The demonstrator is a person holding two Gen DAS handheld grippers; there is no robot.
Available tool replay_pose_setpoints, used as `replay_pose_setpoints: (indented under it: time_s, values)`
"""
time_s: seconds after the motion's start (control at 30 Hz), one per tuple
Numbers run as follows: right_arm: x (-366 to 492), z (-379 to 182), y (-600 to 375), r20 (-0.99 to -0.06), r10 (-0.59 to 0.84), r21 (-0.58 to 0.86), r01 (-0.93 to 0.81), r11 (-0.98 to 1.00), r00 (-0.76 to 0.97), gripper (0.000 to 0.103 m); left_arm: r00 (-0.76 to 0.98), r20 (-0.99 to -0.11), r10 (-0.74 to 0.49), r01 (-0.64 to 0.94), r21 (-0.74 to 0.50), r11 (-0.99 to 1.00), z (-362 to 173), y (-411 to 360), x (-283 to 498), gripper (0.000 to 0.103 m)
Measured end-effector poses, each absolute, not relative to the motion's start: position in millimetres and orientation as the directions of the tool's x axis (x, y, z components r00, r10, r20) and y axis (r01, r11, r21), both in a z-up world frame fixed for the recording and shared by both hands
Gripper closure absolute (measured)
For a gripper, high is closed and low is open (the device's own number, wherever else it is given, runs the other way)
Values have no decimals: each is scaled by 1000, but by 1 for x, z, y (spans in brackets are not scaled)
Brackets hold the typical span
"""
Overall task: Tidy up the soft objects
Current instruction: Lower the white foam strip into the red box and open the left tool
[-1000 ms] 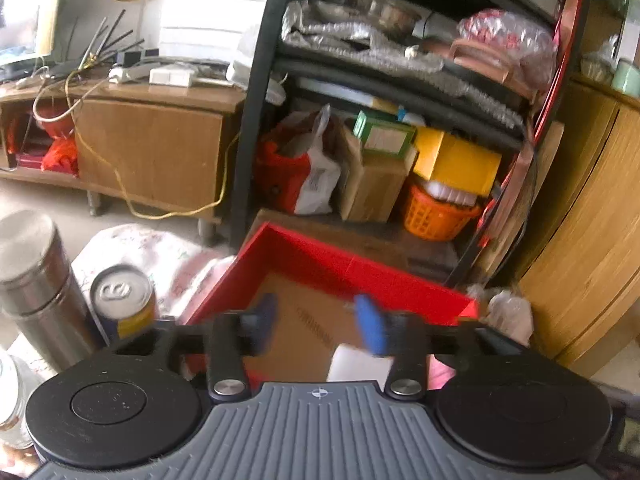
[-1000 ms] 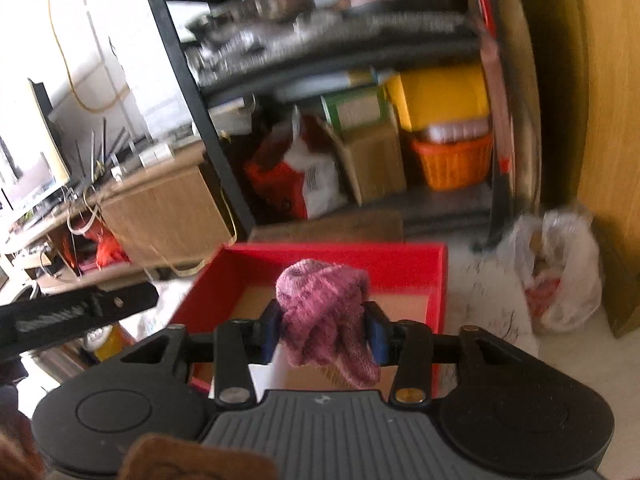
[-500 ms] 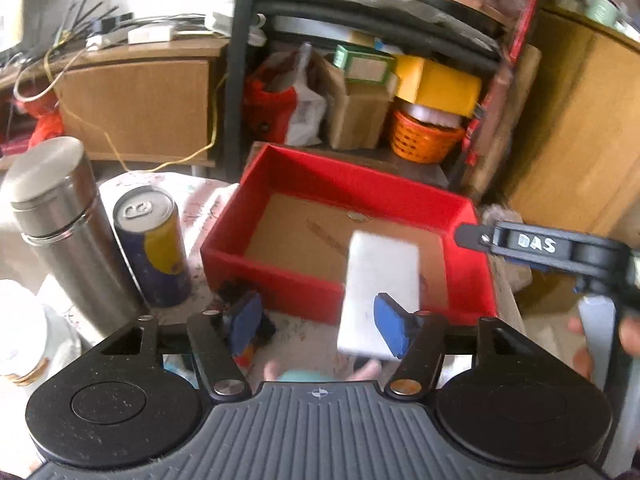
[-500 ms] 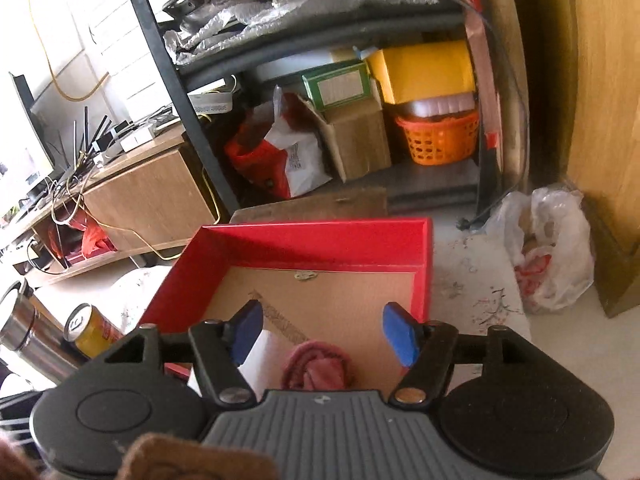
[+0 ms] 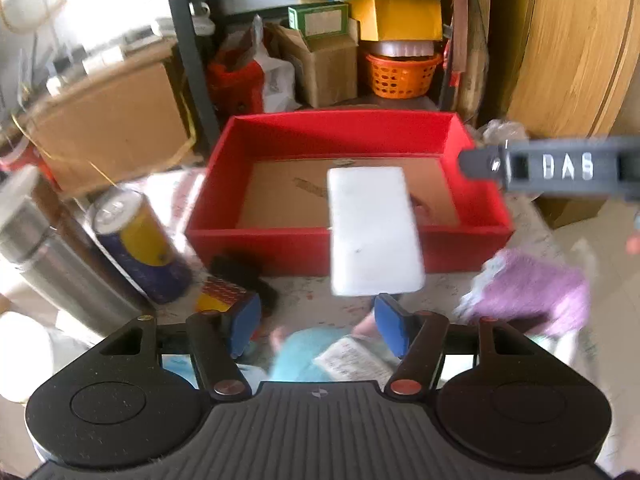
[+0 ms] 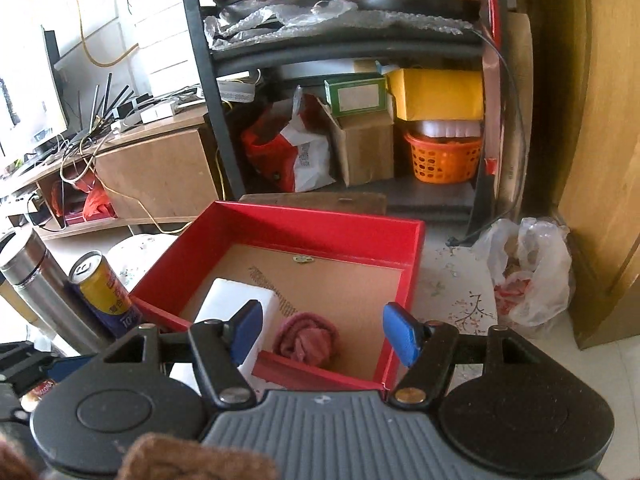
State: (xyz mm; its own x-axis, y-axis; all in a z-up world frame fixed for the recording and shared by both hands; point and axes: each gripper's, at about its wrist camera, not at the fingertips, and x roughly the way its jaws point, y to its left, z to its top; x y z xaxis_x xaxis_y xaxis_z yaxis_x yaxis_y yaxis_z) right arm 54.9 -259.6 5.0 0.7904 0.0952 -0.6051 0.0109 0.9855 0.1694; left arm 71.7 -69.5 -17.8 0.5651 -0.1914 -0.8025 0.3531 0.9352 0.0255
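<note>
Cluttered shelving backs my patterned surface [image 5: 312, 300]. Left tool [image 5: 318, 330] pitches steeply down, spread and empty, over a teal item [image 5: 304, 354]. Right tool [image 6: 324, 330], spread and empty, angles over the red box [image 6: 320, 222]; pink cloth [image 6: 306, 338] lies inside by the white block [image 6: 230, 300].

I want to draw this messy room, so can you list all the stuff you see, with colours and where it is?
red box: 1, red, middle of table
white block: 1, white, leaning over box's near wall
pink knit bundle: 1, pink, inside box, near corner
purple knit cloth: 1, purple, table, right of box
teal item: 1, teal with printed label, table below left tongs
can: 1, yellow and blue, left of box
steel flask: 1, silver, left of can
orange basket: 1, orange, bottom shelf
yellow box: 1, yellow, above basket
plastic bag: 1, clear, floor, right
left tongs: blue pads, open, empty
right tongs: blue pads, open, empty
</note>
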Motion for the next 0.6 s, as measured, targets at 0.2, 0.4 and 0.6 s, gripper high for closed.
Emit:
replay_pose_setpoints:
  time_s: [0.2,0.4,0.6]
  values:
    - [50,0,-252,-629,107,100,-56,993,770,64,615,-776,-140,281,50,958,-6,-49,70,27]
    - [33,-12,-226,-634,10,-115,-107,988,774,64,578,-801,-154,237,-16,971,-7,-29,68,27]
    - [31,-1,-233,-648,237,185,-152,971,724,63,494,-821,-286,199,-213,956,-7,-15,76,31]
